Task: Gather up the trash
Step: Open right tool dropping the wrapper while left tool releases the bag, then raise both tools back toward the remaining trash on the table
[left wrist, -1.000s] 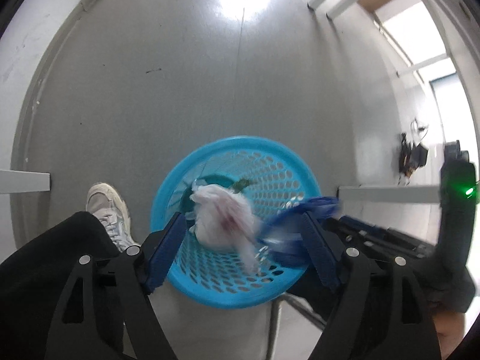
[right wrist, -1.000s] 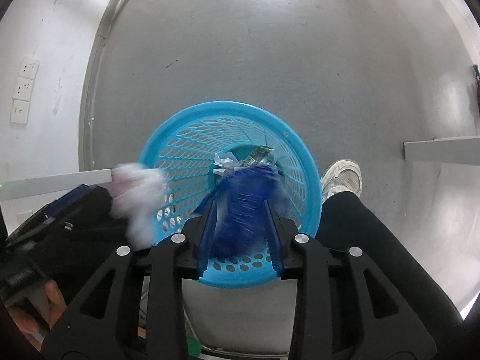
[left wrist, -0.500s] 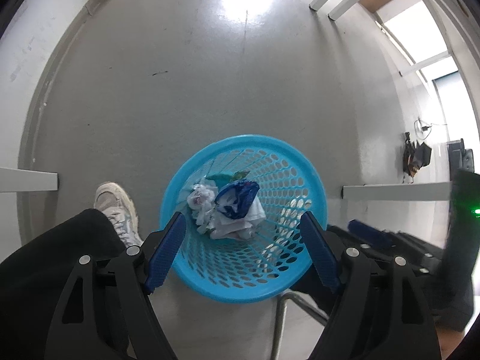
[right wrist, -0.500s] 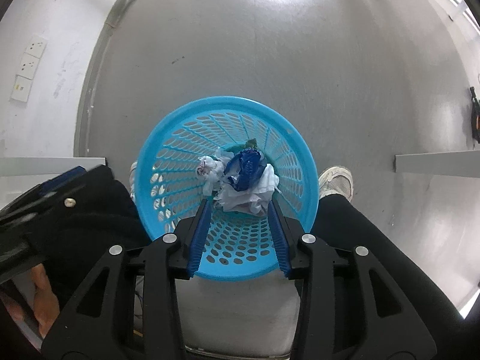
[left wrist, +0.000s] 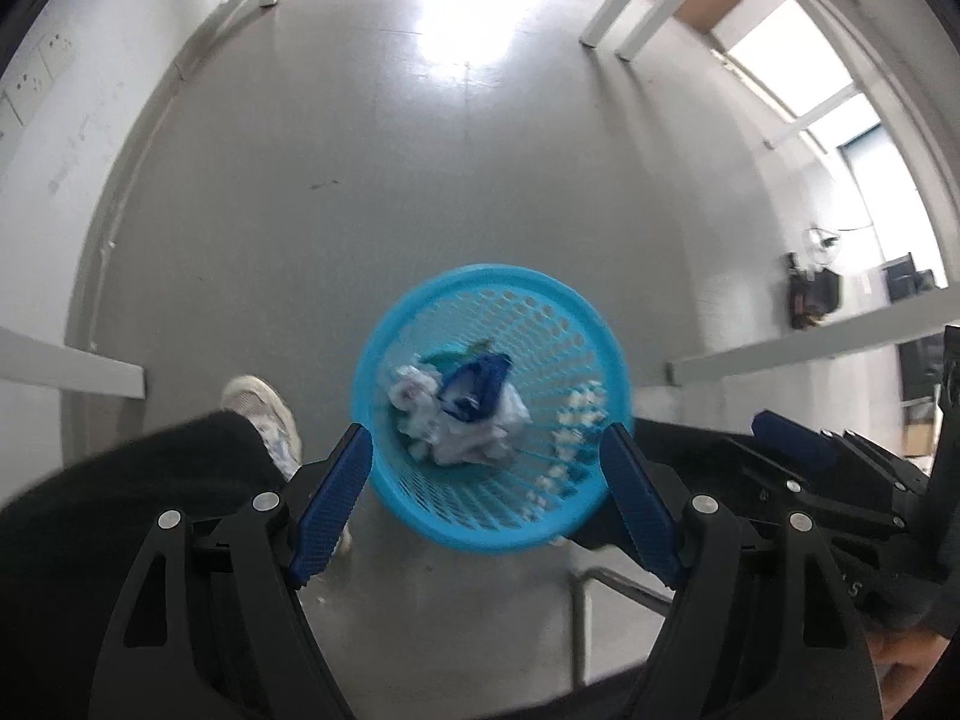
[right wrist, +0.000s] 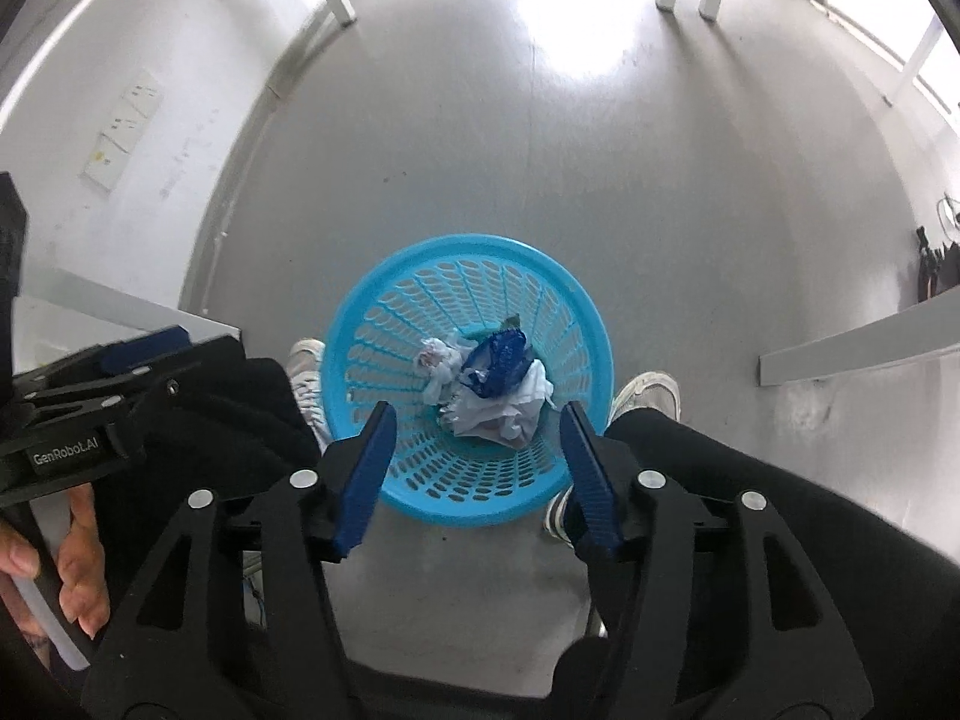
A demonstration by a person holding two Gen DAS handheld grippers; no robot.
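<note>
Both wrist views look steeply down on a blue perforated basket point(left wrist: 498, 516) standing on the grey floor point(left wrist: 420, 192), between the person's white shoes point(right wrist: 651, 387). The trash lies at the bottom of the basket: a crumpled white paper wad point(right wrist: 510, 417) with a dark blue wrapper point(right wrist: 501, 363) on top of it and a smaller whitish scrap point(right wrist: 435, 357) just beside; a green piece behind the wrapper is mostly hidden and cannot be identified. In the left wrist view the same heap point(left wrist: 462, 414) is blurred. The left gripper point(left wrist: 489, 507) hangs above the basket with its jaws spread wide and nothing between them. The right gripper point(right wrist: 474, 477) is likewise released and empty; its jaws have just been opening, and the basket shows through the gap. Each gripper's blue pads point(right wrist: 366, 474) cover part of the basket's near rim. Black trouser legs point(right wrist: 750, 516) fill the lower corners and conceal the floor there. At the left edge of the right wrist view, a hand point(right wrist: 54, 558) grips the other tool's handle, cut off by the frame. White table legs point(left wrist: 624, 6) are cropped at the top; dark items point(left wrist: 810, 297) by the far wall are too small to make out.
</note>
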